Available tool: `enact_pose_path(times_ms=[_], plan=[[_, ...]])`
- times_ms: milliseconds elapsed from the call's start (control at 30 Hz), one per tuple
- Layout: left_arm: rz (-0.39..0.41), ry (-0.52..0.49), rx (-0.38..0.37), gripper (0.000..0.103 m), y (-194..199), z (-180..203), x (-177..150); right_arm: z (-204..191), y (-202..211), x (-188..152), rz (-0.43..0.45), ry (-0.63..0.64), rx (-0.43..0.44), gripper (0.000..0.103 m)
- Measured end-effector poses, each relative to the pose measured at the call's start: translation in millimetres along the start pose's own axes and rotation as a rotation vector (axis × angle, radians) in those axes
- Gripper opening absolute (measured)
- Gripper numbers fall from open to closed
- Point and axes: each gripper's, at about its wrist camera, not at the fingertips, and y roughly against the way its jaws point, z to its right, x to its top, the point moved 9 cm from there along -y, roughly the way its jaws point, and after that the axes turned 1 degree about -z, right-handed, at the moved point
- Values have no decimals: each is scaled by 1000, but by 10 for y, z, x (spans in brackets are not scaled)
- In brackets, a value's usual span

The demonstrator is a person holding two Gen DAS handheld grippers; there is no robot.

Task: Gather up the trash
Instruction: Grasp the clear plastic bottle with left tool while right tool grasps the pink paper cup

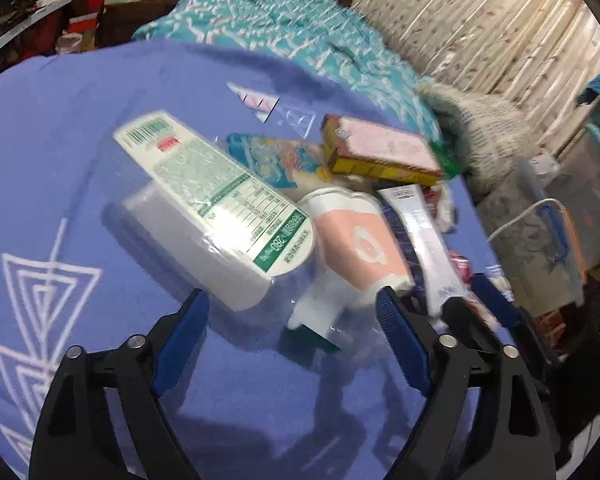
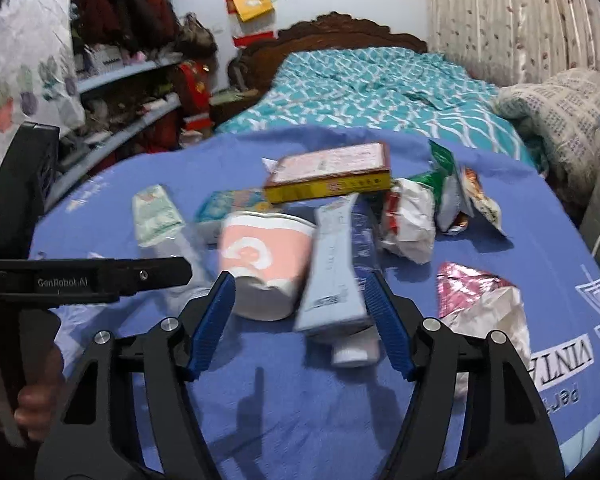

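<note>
Trash lies in a pile on a blue cloth [image 1: 60, 128] [image 2: 284, 412]. My left gripper [image 1: 292, 300] is open, just short of a clear plastic tray with a white and green label [image 1: 216, 196] [image 2: 156, 210] and a pink and white paper cup [image 1: 356, 240] lying on its side. My right gripper [image 2: 300, 284] is open around the cup [image 2: 264, 264] and a pale blue tube [image 2: 332, 272] [image 1: 424, 236]. A yellow and pink box [image 1: 380, 152] [image 2: 332, 172] rests on top at the back. Crumpled wrappers [image 2: 412, 216] and a pink foil bag [image 2: 472, 292] lie to the right.
A bed with a teal patterned cover [image 2: 372, 84] and a knitted blanket [image 2: 560, 116] is behind the cloth. Cluttered shelves [image 2: 132, 68] stand at the left. A curtain [image 1: 480, 28] hangs at the right, above plastic bins [image 1: 580, 200]. The left gripper's handle [image 2: 88, 278] shows in the right wrist view.
</note>
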Motion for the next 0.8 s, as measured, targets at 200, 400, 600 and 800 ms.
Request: enact_pose_path(times_ms=[200, 400, 600, 800], plan=[[31, 43, -54, 74, -80, -124, 29, 346, 159, 10, 37, -86, -89, 68], [72, 33, -68, 64, 230, -425, -108, -321, 34, 90, 1, 46, 44, 68], [60, 10, -67, 63, 591, -705, -387, -500, -518, 67, -117, 76, 1, 79], [91, 22, -11, 94, 717, -832, -298, -375, -734, 56, -145, 105, -95, 67]])
